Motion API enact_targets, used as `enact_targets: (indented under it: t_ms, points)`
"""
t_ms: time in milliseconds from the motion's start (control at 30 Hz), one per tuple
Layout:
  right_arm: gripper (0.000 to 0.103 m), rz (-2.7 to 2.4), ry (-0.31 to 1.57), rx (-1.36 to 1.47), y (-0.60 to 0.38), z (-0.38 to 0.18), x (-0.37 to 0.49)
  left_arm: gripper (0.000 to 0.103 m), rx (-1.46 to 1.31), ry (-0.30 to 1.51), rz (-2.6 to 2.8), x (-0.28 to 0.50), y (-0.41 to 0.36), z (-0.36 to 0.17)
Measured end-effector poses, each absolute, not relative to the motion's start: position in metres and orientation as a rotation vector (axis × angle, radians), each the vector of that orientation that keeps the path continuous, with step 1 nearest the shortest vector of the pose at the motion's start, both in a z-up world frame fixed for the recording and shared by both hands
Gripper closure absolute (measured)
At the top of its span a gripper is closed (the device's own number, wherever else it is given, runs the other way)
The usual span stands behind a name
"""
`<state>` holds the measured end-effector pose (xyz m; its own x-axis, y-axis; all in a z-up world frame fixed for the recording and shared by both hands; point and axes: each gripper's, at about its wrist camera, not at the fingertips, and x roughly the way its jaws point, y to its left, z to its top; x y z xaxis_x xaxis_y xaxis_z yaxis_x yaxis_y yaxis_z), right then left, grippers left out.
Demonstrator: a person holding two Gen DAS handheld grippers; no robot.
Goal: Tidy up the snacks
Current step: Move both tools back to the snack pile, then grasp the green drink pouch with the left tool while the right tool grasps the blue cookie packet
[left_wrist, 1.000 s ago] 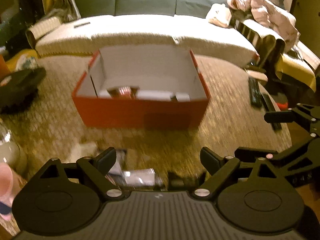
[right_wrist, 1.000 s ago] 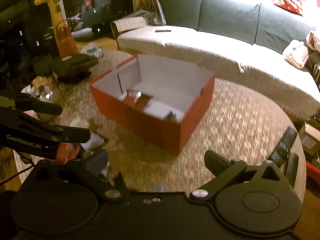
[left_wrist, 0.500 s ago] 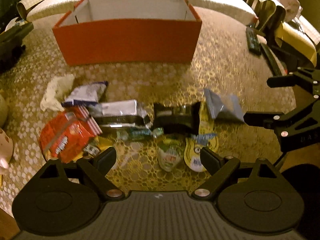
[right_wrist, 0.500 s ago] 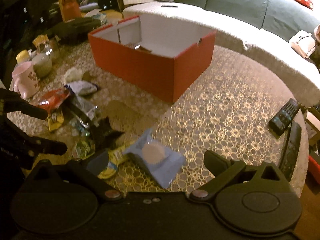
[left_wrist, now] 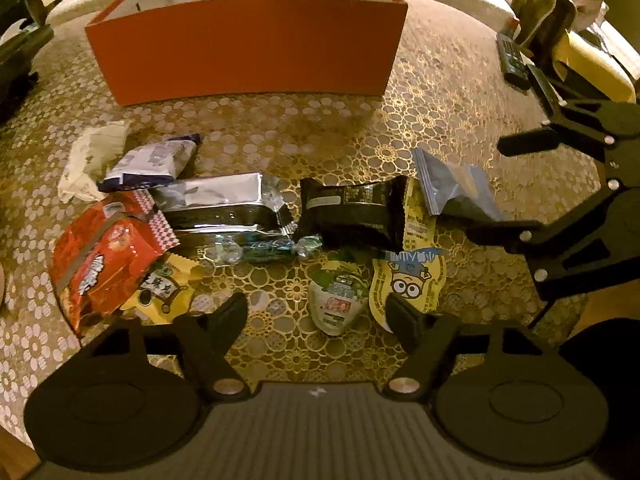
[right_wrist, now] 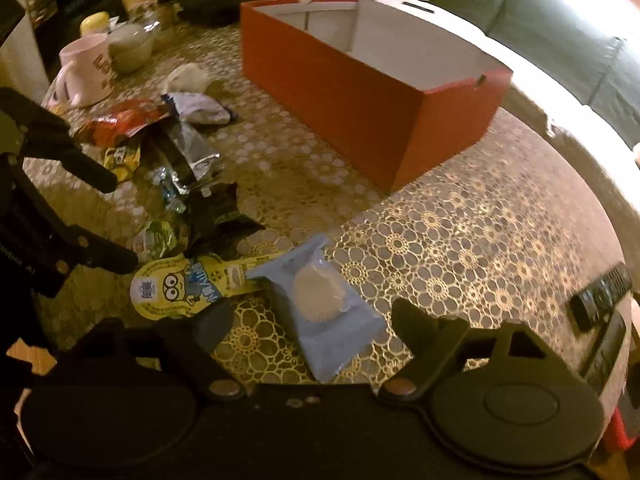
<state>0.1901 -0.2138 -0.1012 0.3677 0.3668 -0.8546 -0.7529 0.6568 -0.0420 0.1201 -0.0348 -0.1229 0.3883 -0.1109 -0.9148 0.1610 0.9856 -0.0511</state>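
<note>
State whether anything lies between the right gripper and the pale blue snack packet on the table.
Nothing visible does. The pale blue snack packet lies flat between the closing fingers of the right gripper; only the yellow cartoon wrapper touches its left edge.

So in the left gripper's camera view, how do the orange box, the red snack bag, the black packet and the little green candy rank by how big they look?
1. orange box
2. red snack bag
3. black packet, though nearness may favour the bag
4. green candy
</note>
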Motion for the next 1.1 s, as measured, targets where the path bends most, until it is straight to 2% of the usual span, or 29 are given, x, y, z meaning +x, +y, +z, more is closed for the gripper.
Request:
enact_targets:
  t_ms: [100, 267, 367, 533, 767, 1100]
  points:
    - [0.024, 0.784, 0.943, -0.504, -0.210, -0.106, 0.195, 0.039, 0.055, 1.176, -0.177, 0.123, -0.036, -0.129]
    - [0.029, 0.831, 0.934, -0.559, -0.204, -0.113, 0.200, 0.042, 0.051, 1.175, -0.198, 0.126, -0.037, -0.132]
    - [0.032, 0.841, 0.941, -0.561, -0.202, -0.117, 0.205, 0.049, 0.033, 1.174, -0.219, 0.128, -0.036, -0.132]
    - [0.043, 0.840, 0.956, -0.531, -0.203, -0.121, 0.208, 0.057, 0.003, 1.172, -0.253, 0.128, -0.034, -0.133]
    - [0.051, 0.816, 0.946, -0.505, -0.205, -0.122, 0.204, 0.068, -0.069, 1.178, -0.286, 0.129, -0.026, -0.135]
    - [0.064, 0.764, 0.935, -0.479, -0.202, -0.114, 0.194, 0.070, -0.108, 1.180, -0.255, 0.128, -0.016, -0.135]
